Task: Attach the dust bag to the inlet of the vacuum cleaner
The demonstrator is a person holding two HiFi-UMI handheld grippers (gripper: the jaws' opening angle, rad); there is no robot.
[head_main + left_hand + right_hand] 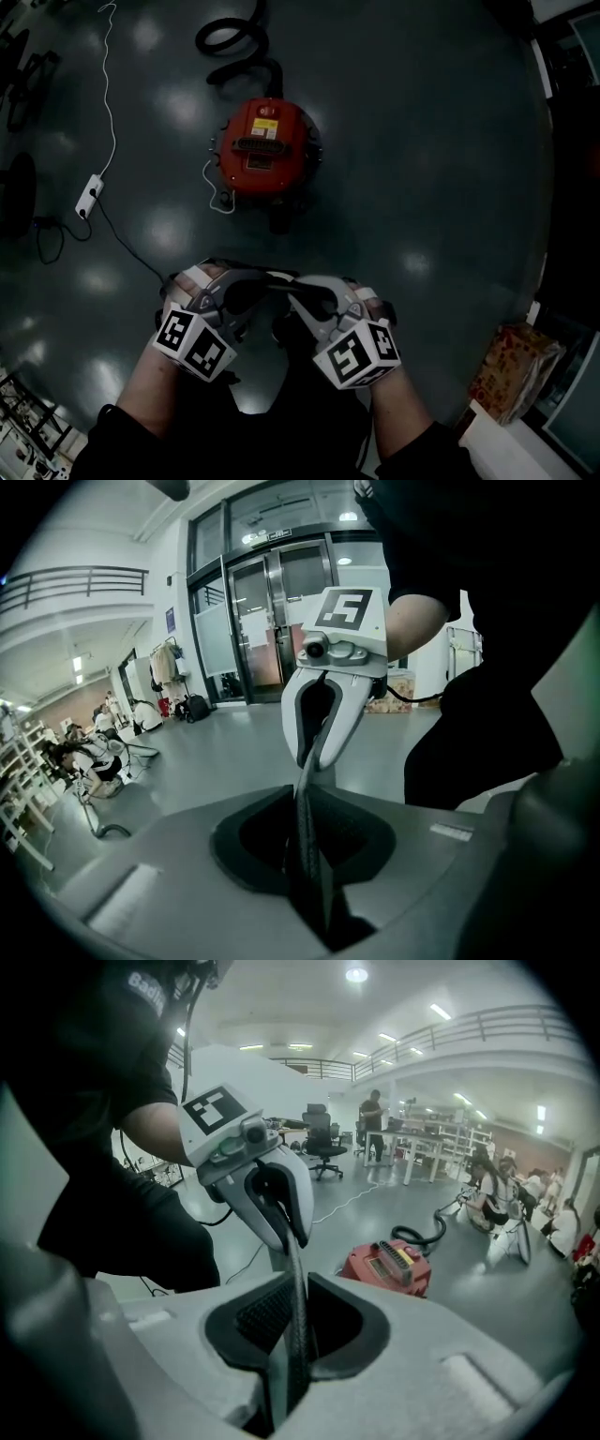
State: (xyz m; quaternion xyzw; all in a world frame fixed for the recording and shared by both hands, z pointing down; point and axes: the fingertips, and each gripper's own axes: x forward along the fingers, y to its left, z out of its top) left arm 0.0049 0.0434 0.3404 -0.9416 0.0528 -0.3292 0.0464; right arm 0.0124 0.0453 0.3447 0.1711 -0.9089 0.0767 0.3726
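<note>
Left tool (305, 847) and right tool (295, 1327) each clamp a dark strip of the dust bag (307, 794) stretched between them above the floor (422, 141); the red vacuum cleaner (267, 148) stands well apart ahead.

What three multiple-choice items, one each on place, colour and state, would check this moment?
1. Where does the vacuum cleaner stand?
A) on the floor, beyond both grippers
B) on a table
C) between the jaws

2. What colour is its body?
A) blue
B) white
C) red

3. How do the left hand-held gripper and the right hand-held gripper stand?
A) both open and empty
B) both shut on the dark dust bag
C) one shut, one open

Key:
1 A, the head view shows it on the dark floor, apart from the grippers.
2 C, its housing is red.
3 B, each gripper view shows the jaws pinching the bag's thin edge.
</note>
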